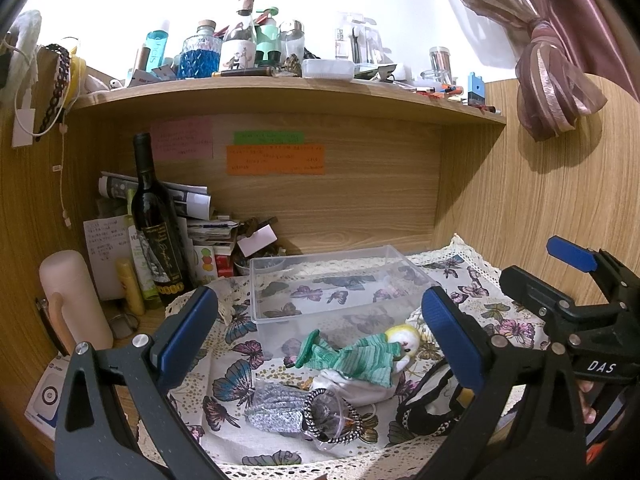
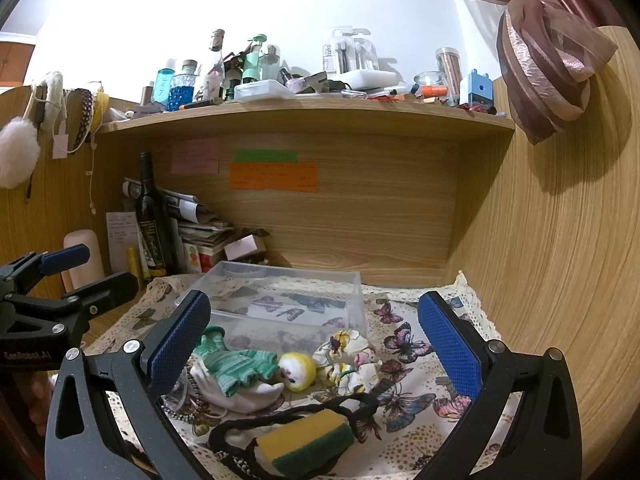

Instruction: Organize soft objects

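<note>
Right wrist view: both hand-held grippers, right (image 2: pixel 316 344) and left (image 1: pixel 320 330), gape wide and empty over the small knitted green-dress doll with yellow head (image 2: pixel 256 366), lying on the butterfly-print cloth (image 2: pixel 412 368) before the clear plastic bin (image 2: pixel 288 300); light, squashy, best pinched mid-body.

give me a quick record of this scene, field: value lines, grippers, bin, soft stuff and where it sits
left gripper: open, holding nothing, above the cloth
right gripper: open, holding nothing
clear plastic bin: on the butterfly cloth, nothing in it
doll in green knit: lying on the cloth in front of the bin
floral scrunchie: beside the doll's head
sponge: yellow and green, nearest the right camera
black headband: looped around the sponge
grey sparkly fabric: near front edge of the cloth
wine bottle: upright, left of the bin
</note>
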{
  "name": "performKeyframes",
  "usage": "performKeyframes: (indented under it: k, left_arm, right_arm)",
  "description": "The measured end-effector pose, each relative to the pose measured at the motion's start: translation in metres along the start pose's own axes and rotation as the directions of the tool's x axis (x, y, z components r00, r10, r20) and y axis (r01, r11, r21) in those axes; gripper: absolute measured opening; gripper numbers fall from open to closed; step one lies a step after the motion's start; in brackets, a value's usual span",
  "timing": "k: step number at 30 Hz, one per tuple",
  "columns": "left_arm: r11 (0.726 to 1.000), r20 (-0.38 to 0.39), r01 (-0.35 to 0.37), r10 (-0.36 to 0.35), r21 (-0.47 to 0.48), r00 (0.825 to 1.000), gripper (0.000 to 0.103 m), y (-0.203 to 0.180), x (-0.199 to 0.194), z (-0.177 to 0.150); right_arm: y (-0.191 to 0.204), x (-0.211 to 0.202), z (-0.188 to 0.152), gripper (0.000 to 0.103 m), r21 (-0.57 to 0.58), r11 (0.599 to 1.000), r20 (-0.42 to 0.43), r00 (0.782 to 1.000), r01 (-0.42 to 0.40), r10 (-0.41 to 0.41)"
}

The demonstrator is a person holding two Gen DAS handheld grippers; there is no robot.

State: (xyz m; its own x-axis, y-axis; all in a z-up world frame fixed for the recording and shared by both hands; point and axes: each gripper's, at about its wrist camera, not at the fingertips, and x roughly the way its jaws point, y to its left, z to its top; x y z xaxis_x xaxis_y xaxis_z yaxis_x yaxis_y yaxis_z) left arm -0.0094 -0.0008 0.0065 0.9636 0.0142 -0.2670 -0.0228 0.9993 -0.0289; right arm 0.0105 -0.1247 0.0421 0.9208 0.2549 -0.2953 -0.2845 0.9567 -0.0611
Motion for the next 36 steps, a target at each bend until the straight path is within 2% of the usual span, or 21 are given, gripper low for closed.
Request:
performKeyframes:
  k: [15,22,24,25,26,29,32,36]
  left_arm:
    - [1.0,-0.01,0.018,-0.018,0.017,1.0,0.103,-0.007,0.002,-0.002]
    - [0.998,-0.067,0.062,-0.062,-0.009,0.996,0.103,-0.004,0.014,-0.019]
    - [0.997,-0.094,0.078,-0.078,-0.011,0.992,0.099,-0.005,0.018,-0.026]
    - [0.997,-0.108,0.082,-0.082,-0.009,0.991,0.093,-0.006,0.019,-0.03]
    - [0.996,-0.128,0.09,-0.09,-0.007,0.988,0.086,-0.008,0.022,-0.034]
    - [0.992,-0.187,0.127,-0.128,-0.014,0.974,0.08,-0.015,0.031,-0.045]
    - [0.986,-0.224,0.163,-0.163,-0.02,0.961,0.07,-0.024,0.037,-0.054]
    - [0.972,-0.277,0.234,-0.231,-0.025,0.933,0.068,-0.038,0.044,-0.063]
  right_arm:
    - [-0.002,-0.001,-0.003,0.103,0.004,1.0,-0.009,1.0,-0.004,0.004]
    - [-0.014,0.006,-0.02,0.103,0.007,1.0,-0.078,0.997,-0.01,0.011]
    - [-0.017,0.009,-0.028,0.103,0.007,1.0,-0.115,0.993,-0.011,0.012]
    - [-0.018,0.009,-0.033,0.103,0.003,1.0,-0.134,0.991,-0.012,0.012]
    - [-0.018,0.009,-0.037,0.103,-0.004,1.0,-0.151,0.988,-0.015,0.014]
    - [-0.018,0.01,-0.048,0.102,-0.011,0.999,-0.192,0.981,-0.034,0.031]
    - [-0.015,0.014,-0.059,0.091,-0.01,0.998,-0.236,0.97,-0.066,0.062]
    - [-0.014,0.024,-0.072,0.082,0.005,0.994,-0.3,0.948,-0.111,0.107]
